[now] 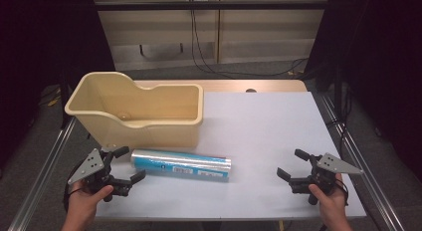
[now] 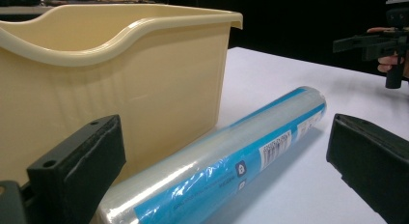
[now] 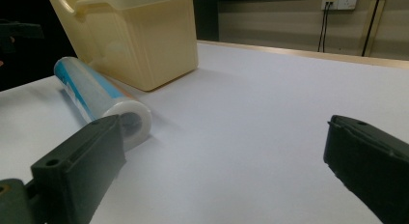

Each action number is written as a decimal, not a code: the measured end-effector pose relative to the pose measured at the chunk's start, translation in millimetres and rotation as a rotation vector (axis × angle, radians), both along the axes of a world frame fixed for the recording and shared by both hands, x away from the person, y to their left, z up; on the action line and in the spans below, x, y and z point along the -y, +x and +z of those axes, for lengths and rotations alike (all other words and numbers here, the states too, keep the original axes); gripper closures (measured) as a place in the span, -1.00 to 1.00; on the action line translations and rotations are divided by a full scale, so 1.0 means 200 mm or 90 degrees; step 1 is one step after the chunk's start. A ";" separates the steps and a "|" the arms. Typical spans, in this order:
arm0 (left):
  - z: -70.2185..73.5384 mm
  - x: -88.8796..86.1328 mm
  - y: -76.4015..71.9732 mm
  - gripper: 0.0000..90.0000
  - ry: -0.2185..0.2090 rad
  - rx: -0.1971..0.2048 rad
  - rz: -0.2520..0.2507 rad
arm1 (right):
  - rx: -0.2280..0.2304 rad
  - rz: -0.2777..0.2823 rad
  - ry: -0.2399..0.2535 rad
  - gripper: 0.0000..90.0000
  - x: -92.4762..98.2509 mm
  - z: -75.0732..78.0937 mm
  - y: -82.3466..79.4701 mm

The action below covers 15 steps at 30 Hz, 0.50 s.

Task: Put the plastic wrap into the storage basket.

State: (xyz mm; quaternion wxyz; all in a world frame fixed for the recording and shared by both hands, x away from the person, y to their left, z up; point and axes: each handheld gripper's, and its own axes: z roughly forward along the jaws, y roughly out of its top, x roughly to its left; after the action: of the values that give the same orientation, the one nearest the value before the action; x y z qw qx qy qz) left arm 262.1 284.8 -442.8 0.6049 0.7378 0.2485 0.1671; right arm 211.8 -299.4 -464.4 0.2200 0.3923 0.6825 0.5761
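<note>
I find the roll of wrap (image 1: 181,164) lying flat on its side on the bench (image 1: 263,126), toward the near left corner, its length running roughly parallel to the near edge. It is clear film with a blue printed band and a barcode label, and it lies just in front of the cream plastic bin (image 1: 137,109), which stands upright at the left side of the bench; from the high view I cannot tell whether roll and bin touch. My left tongs (image 1: 128,166) sit low at the near left corner, jaws spread wide, pointed at the left end of the roll; in the left gripper view the roll (image 2: 217,161) runs away between the two jaws and neither pad presses on it. My right tongs (image 1: 292,164) are well apart from the roll, near the near right corner, jaws likewise spread with bare bench between them. In the right gripper view the roll's white end (image 3: 130,121) faces me.
</note>
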 end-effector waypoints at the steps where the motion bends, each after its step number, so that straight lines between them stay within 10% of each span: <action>1: 0.00 0.00 0.00 -1.00 0.000 0.000 0.000 | 0.000 0.000 0.000 -0.99 0.00 0.00 0.00; 15: 0.07 0.11 0.04 -1.00 0.021 -0.036 -0.017 | 0.008 0.001 0.000 -1.00 0.00 0.01 -0.02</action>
State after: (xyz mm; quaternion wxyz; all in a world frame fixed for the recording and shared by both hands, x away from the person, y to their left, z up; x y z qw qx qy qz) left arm 269.7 262.5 -428.2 0.5878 0.7552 0.2528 0.1423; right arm 208.6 -299.6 -462.5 0.2236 0.3884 0.6815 0.5785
